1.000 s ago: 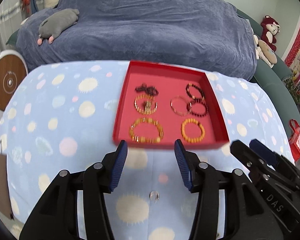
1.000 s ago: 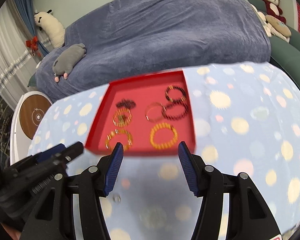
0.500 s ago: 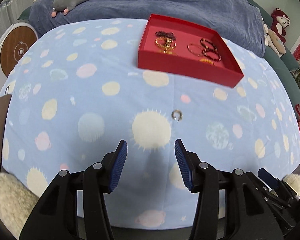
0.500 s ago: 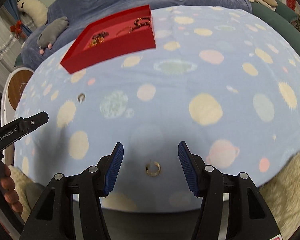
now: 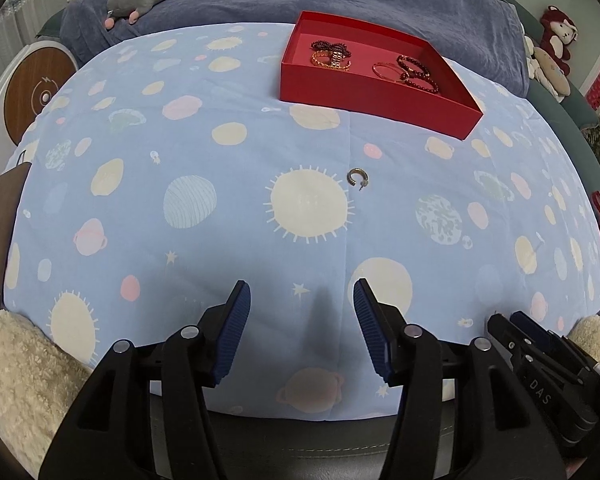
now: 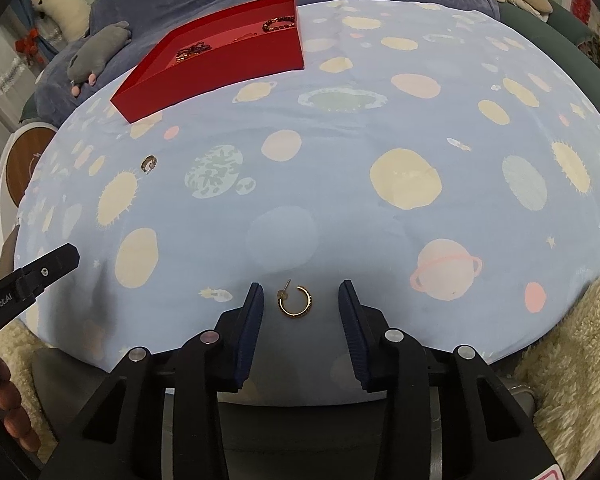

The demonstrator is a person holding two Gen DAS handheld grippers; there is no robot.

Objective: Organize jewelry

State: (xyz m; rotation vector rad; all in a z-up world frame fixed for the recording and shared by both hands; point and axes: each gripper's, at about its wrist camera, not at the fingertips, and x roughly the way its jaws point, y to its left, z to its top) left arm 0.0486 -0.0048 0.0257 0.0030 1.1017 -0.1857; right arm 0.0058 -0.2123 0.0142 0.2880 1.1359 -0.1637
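Gold hoop earring (image 6: 295,300) lay flat on the planet-print cloth (image 6: 380,128), between my right gripper's (image 6: 301,320) spread fingers, untouched. Silver hoop earring (image 5: 356,178) lay mid-cloth, well ahead of my left gripper (image 5: 302,330), jaws apart, empty. Red tray (image 5: 376,96) with bracelets (image 5: 416,72) sat at the far edge.

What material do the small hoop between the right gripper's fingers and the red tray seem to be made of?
Gold hoop earring: probably gold-coloured metal, shiny, with a textured or beaded outer edge and a thin post; real gold or plating cannot be told.
Red tray: looks like matte cardboard or thin board, with flat straight walls, sharp corners and no gloss.
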